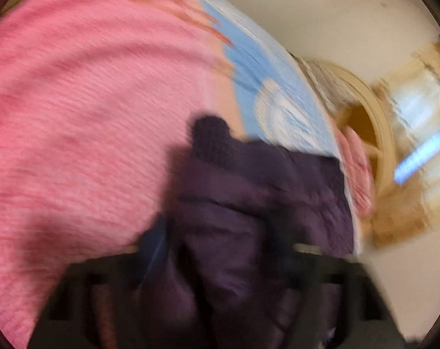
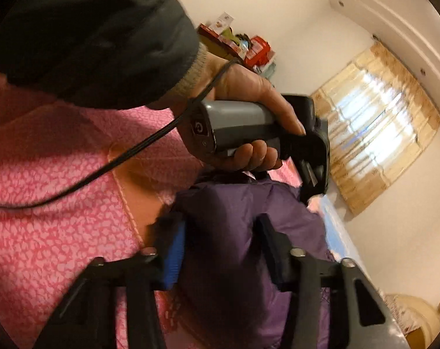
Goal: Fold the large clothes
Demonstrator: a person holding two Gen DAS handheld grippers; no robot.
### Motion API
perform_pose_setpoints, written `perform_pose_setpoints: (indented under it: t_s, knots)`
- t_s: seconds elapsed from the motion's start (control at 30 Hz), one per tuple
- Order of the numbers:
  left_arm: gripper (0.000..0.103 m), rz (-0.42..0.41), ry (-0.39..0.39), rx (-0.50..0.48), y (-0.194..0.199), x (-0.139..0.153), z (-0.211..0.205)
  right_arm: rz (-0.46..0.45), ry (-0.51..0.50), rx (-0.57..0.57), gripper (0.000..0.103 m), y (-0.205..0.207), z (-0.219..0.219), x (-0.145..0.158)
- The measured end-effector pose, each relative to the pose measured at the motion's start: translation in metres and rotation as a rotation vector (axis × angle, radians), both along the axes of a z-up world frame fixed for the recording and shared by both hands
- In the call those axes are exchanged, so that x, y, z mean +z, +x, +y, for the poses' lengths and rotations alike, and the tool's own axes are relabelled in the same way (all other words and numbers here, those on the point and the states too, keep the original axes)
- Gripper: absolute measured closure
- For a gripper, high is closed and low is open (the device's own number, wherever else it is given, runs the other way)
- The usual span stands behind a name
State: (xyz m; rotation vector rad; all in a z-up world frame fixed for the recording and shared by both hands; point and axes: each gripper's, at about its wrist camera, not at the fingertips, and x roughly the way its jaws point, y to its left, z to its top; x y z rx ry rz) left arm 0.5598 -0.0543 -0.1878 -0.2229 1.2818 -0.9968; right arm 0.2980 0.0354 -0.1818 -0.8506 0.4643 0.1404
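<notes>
Now, both of my tools close on one purple padded garment (image 2: pixel 243 212), which lies bunched on the pink patterned bedspread (image 2: pixel 54 203).

Right wrist view: my right gripper (image 2: pixel 220 238) sits at six o'clock, its blue-padded finger (image 2: pixel 173 256) on one side of a thick purple fold and its black finger on the other. The jaws are narrowed and the cloth fills the gap, so I read this as a grip on the garment. At twelve o'clock the person's hand (image 2: pixel 249 99) carries my left gripper's grey handle, its head dipping toward the far edge of the same garment.

Left wrist view, heavily blurred: my left gripper (image 1: pixel 220 250) at six o'clock has purple cloth bulging between its fingers; I judge it pinched, though the smear hides the pads. A light blue sheet (image 1: pixel 257 81) runs from twelve toward four o'clock along the bed's edge.

Step in hand, as I judge it: securing two hold points before lifting. To do it well I keep both pinches on the outer layer only, spread them apart until the edge draws straight, then raise evenly so the padding does not slump.
</notes>
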Motion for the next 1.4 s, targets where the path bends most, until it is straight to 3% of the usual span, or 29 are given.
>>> perform_pose_setpoints:
  t_s: [0.13,0.23,0.37,0.53,0.63,0.87,0.97,1.03,1.1,1.17,1.23,1.3,1.37,1.4]
  knots:
    - [0.066,-0.108,0.027,-0.007,-0.017,0.012,0.002,0.023,0.075,0.01,0.077,-0.002,-0.013,0.016]
    - [0.072,-0.094,-0.02,0.034,-0.027,0.026,0.013,0.032,0.163,0.018,0.086,-0.014,-0.031,0.039]
    - [0.073,-0.13,-0.101,0.059,-0.057,0.069,0.021,0.005,0.288,0.04,0.089,-0.041,-0.062,0.077]
    - [0.074,-0.146,-0.188,0.064,-0.089,0.129,0.006,0.009,0.599,0.018,0.091,-0.073,-0.135,0.129]
    - [0.074,-0.105,-0.202,0.065,-0.099,0.153,-0.022,0.012,0.796,-0.028,0.092,-0.093,-0.189,0.146]
    - [0.073,-0.105,-0.118,-0.015,-0.12,0.18,-0.149,0.001,1.132,-0.158,0.092,-0.132,-0.301,0.138]
    - [0.079,-0.063,-0.188,-0.079,-0.131,0.184,-0.202,0.027,1.279,-0.236,0.092,-0.132,-0.354,0.119]
    - [0.079,-0.132,-0.183,-0.131,-0.146,0.185,-0.24,0.046,1.362,-0.282,0.092,-0.133,-0.386,0.103]
    - [0.079,-0.243,-0.162,-0.194,-0.165,0.174,-0.277,0.061,1.412,-0.316,0.092,-0.136,-0.409,0.09]
    - [0.079,-0.294,-0.158,-0.264,-0.175,0.152,-0.303,0.083,1.447,-0.347,0.092,-0.138,-0.422,0.079]
    - [0.079,-0.274,-0.166,-0.25,-0.174,0.123,-0.317,0.127,1.447,-0.367,0.091,-0.142,-0.429,0.069]
    - [0.079,-0.204,-0.231,-0.234,-0.168,0.112,-0.316,0.159,1.441,-0.369,0.086,-0.15,-0.436,0.062]
    - [0.079,-0.173,-0.315,-0.217,-0.165,0.12,-0.312,0.14,1.443,-0.368,0.063,-0.161,-0.443,0.064]
    - [0.079,-0.193,-0.367,-0.2,-0.163,0.126,-0.304,0.106,1.447,-0.388,0.03,-0.168,-0.45,0.068]
